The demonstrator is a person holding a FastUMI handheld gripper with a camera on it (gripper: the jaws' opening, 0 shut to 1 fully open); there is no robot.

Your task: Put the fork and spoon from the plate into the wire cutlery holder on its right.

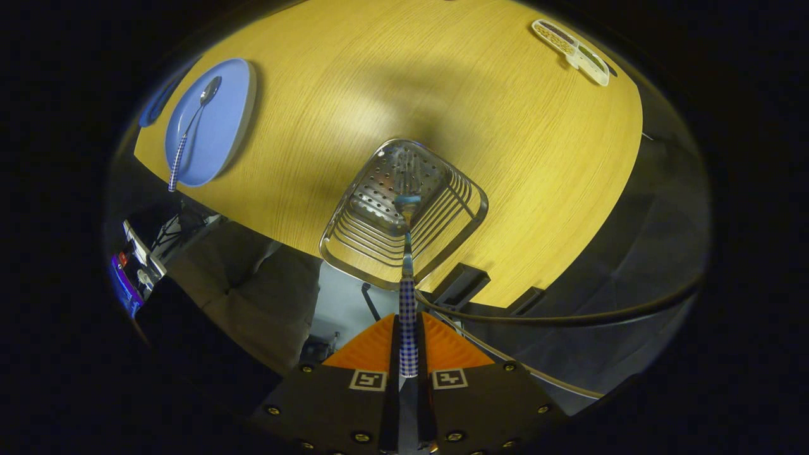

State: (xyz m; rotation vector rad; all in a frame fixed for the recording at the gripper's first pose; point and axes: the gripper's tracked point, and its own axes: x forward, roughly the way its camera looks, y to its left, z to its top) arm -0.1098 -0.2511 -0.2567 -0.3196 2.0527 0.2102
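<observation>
**Fork over the wire holder, spoon on the plate**

Between the fingers of our tool we see the fork, its checked handle pinched from both sides with the fingers pressed close on it. The fork points straight ahead, and its tines reach down into the wire cutlery holder just beyond the fingers; whether the tines touch the perforated floor of the holder we cannot tell. The holder stands near the near edge of the wood-grain desk. Far to the left, well apart from the holder, lies the blue plate with the spoon resting on it, bowl toward the far side and checked handle sticking out over the plate's near rim. At the far right of the desk sits a small divided tray.
</observation>
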